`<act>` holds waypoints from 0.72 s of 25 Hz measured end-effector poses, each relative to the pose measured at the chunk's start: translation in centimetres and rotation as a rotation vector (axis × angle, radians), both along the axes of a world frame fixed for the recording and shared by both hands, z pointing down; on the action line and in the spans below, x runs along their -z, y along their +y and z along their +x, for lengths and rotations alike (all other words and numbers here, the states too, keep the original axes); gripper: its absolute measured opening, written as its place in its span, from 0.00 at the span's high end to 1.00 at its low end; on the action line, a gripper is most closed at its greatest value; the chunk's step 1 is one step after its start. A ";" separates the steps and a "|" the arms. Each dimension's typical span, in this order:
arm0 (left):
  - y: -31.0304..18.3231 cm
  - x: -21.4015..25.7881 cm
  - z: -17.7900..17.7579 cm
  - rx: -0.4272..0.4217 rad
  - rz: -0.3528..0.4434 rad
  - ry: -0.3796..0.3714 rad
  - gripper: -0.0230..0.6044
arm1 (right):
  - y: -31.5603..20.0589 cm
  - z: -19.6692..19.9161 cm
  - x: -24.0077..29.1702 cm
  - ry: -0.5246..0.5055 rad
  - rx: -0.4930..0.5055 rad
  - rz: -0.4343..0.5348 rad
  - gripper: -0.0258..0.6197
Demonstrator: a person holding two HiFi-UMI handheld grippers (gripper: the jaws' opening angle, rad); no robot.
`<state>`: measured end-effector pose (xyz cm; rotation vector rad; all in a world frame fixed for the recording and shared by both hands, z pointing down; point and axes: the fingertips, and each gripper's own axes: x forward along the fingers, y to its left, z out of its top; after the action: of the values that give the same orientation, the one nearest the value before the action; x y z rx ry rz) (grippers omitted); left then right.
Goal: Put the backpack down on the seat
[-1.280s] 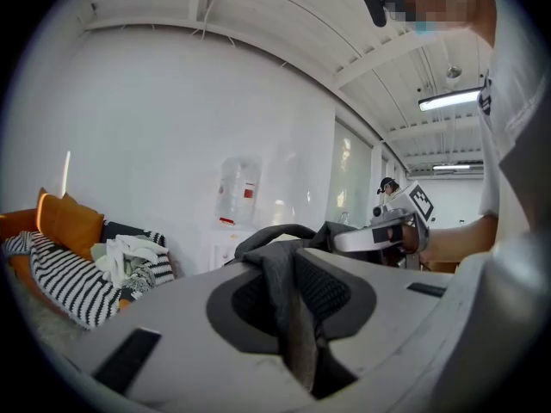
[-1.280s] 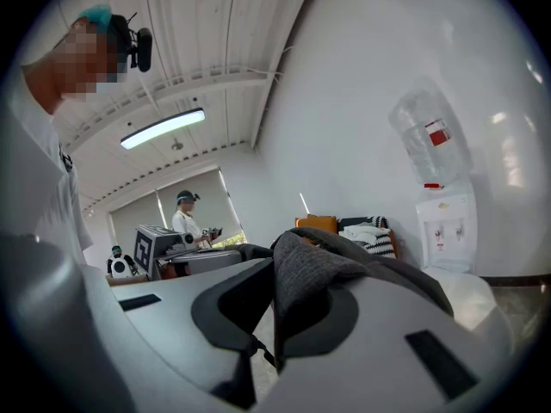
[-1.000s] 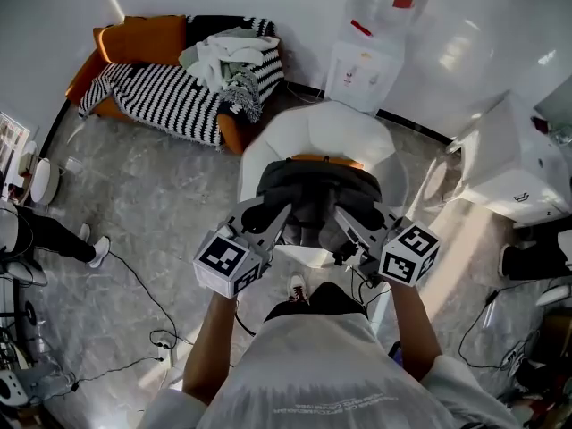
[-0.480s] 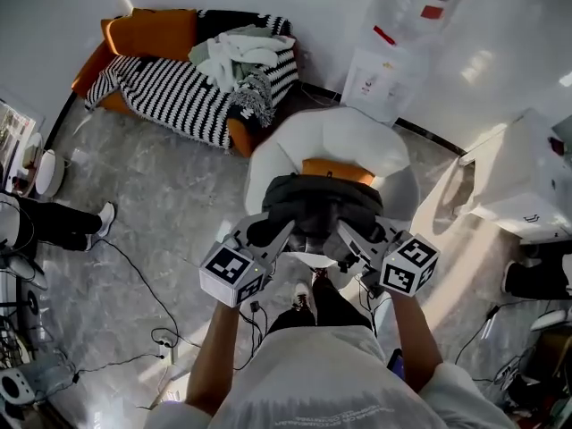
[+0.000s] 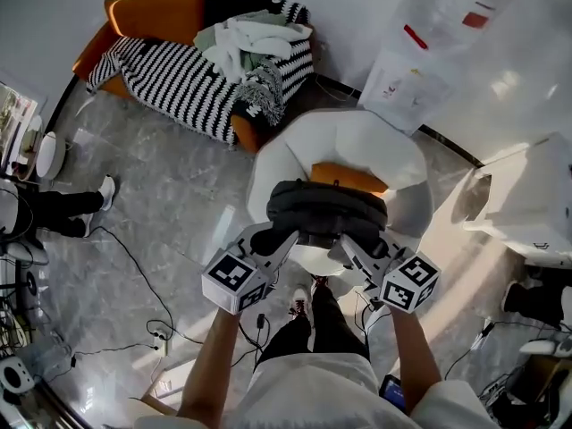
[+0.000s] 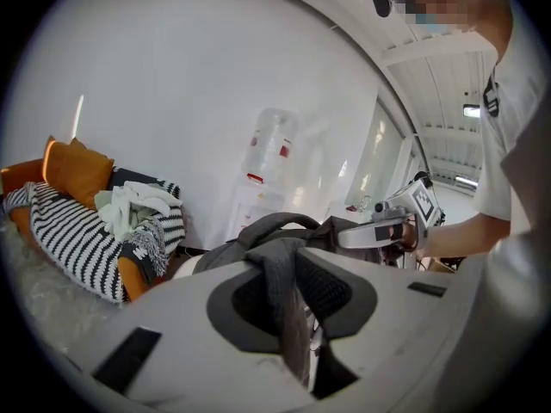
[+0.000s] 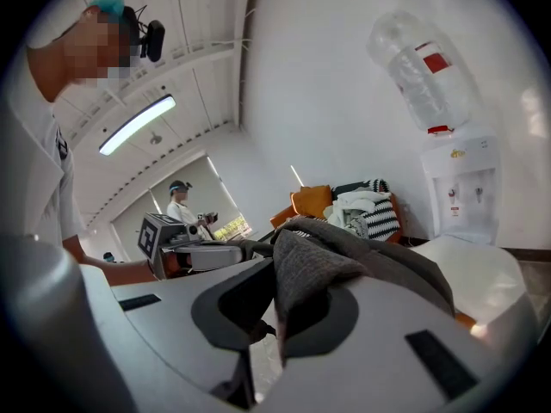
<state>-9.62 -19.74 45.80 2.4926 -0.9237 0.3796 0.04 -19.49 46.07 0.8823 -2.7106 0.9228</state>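
The left tool (image 5: pixel 282 238) and right tool (image 5: pixel 350 245), each bearing a black-and-white marker cube (image 5: pixel 237 280), clamp the woven dark-grey backpack (image 5: pixel 326 211). It hangs over the smooth, rounded white seat (image 5: pixel 357 141), in front of an orange cushion (image 5: pixel 350 177). Beyond, the water bottle (image 5: pixel 451 7) has a red label too small to read.

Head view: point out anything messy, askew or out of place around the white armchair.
A heap of pale crumpled clothes lies dumped on the orange sofa, and its black-and-white striped blanket slumps unevenly over the seat. Loose black cables trail across the grey floor. Nothing looks spilled or broken.
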 end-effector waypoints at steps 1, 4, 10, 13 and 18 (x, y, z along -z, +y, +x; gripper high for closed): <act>-0.7 -0.5 0.1 0.004 -0.003 0.003 0.85 | -0.7 0.1 -0.5 -0.001 -0.005 -0.004 0.91; -2.2 -2.1 0.3 0.014 -0.019 0.001 0.85 | -2.1 0.3 -2.2 -0.006 -0.007 -0.025 0.91; -4.3 -4.3 1.0 0.023 -0.023 0.026 0.85 | -4.4 1.1 -4.6 -0.008 -0.012 -0.049 0.91; -5.2 -5.2 1.2 0.039 -0.032 0.039 0.85 | -5.0 1.3 -5.8 -0.026 -0.015 -0.069 0.91; -5.8 -7.6 1.5 0.045 -0.068 0.041 0.85 | -5.3 1.7 -8.2 -0.010 0.001 -0.100 0.91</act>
<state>-8.13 -25.50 53.40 2.4047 -0.9332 0.3379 1.73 -24.84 54.30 0.8589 -2.6465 1.0545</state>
